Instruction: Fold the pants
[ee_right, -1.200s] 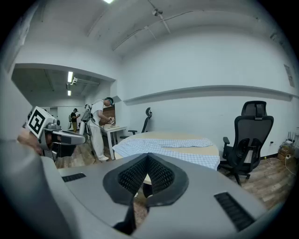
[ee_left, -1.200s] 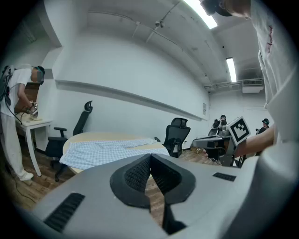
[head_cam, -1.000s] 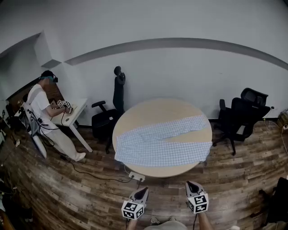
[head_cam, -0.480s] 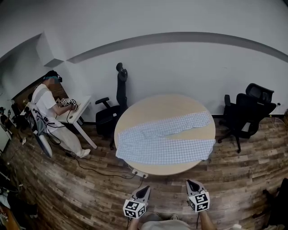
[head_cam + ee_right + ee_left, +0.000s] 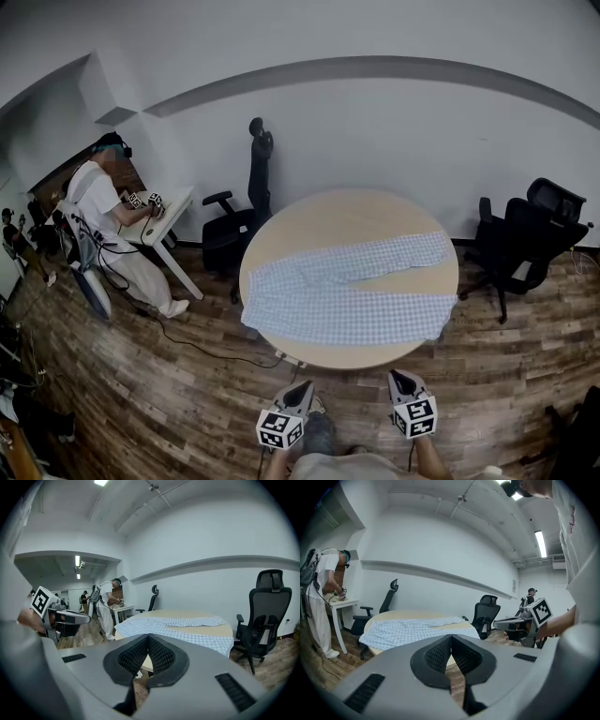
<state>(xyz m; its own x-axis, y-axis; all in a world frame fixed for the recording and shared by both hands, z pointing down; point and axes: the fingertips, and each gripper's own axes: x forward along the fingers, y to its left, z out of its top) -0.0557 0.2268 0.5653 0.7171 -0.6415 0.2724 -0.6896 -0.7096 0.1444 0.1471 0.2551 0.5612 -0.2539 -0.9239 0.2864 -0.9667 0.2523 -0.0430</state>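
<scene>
Light blue checked pants (image 5: 347,291) lie spread flat on a round wooden table (image 5: 352,214), waist at the left, legs reaching right; one leg hangs a little over the near right edge. The pants also show in the left gripper view (image 5: 412,629) and the right gripper view (image 5: 178,625). My left gripper (image 5: 306,388) and right gripper (image 5: 397,378) hover side by side in front of the table's near edge, well short of the cloth. Both are shut with nothing between the jaws, seen at the left gripper (image 5: 451,637) and right gripper (image 5: 148,637).
Black office chairs stand at the table's left (image 5: 225,234) and right (image 5: 520,239). A person (image 5: 108,220) works at a small white desk (image 5: 169,211) at far left, with cables on the wooden floor (image 5: 169,375). A power strip (image 5: 292,364) lies under the table's near edge.
Both grippers have drifted slightly forward toward the table and stay shut. The table and pants sit a little nearer and more centred in the head view. The pants have not moved.
</scene>
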